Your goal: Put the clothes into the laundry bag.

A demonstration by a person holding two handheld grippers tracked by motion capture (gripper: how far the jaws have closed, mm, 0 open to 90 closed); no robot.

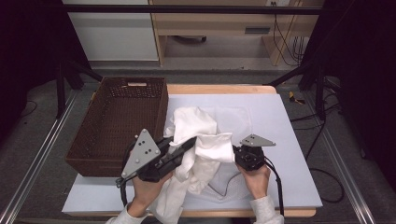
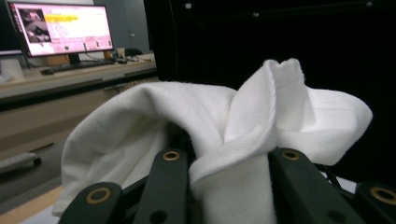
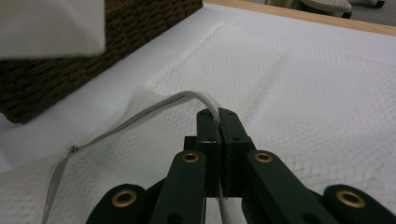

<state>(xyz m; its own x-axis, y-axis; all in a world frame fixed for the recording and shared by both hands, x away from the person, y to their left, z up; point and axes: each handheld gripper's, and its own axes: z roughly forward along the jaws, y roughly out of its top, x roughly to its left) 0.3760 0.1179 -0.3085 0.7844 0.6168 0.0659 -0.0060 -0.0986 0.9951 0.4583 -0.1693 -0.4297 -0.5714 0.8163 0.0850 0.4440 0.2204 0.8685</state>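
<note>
No brand or label reads anywhere you work; the monitor (image 2: pixel 60 28) at the upper left of the left gripper view carries pink and yellow bands of text, too small and blurred to read

Your left gripper (image 1: pixel 189 143), at lower centre-left of the high view, pinches the white cloth (image 1: pixel 201 135) between its jaws. In its own view the cloth (image 2: pixel 224 140) bunches up over the jaws and hides their tips, so where exactly the pads bite is not visible. The cloth hangs between your two grippers at the middle of the high view, its lower end trailing off the bottom edge beside your left forearm

Your right gripper (image 3: pixel 218 114) has its jaws pressed together on the grey zipper edge of a white mesh bag (image 3: pixel 289 93) lying flat on the pale table cover (image 1: pixel 289 140). In the high view the cloth covers those jaw tips

The brown woven basket (image 1: pixel 116 121) sits at left, its near corner behind your left gripper
</note>
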